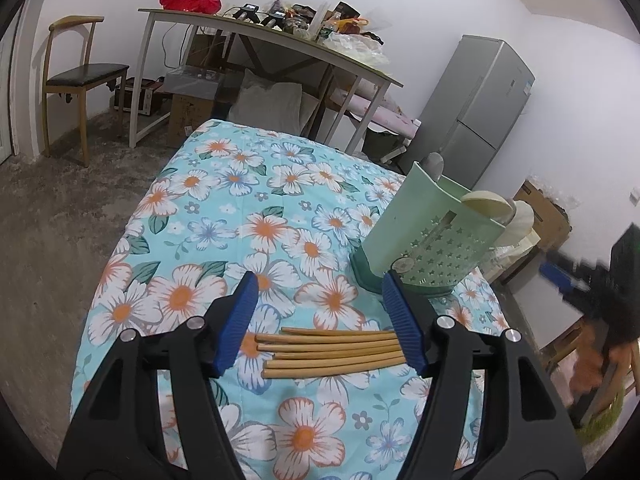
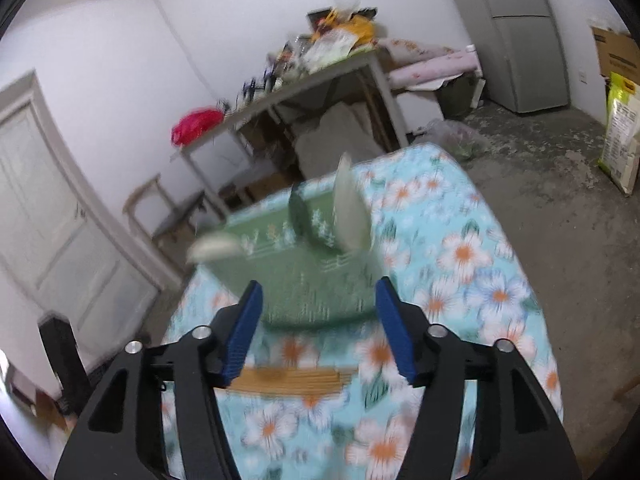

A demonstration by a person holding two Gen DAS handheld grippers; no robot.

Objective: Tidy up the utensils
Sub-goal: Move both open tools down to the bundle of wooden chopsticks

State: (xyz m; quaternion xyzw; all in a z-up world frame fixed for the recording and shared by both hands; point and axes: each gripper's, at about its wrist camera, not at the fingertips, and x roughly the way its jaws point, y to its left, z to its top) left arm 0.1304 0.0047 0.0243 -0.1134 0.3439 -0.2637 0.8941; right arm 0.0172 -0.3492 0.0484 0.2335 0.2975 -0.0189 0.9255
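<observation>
Bundle of wooden chopsticks (image 1: 330,350) lies flat on the floral cloth (image 1: 224,208), between the spread blue pads of the left gripper (image 1: 320,320); pads not pressing them. Green utensil holder (image 1: 430,232) stands just beyond, pale spoons (image 1: 486,202) inside. Right gripper (image 2: 318,332) also parted, empty, facing the holder; that view blurred. Cluttered table (image 1: 280,40) behind.

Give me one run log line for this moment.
left gripper: open over chopsticks | right gripper: open, nothing held | holder: upright on cloth, spoons inside
</observation>
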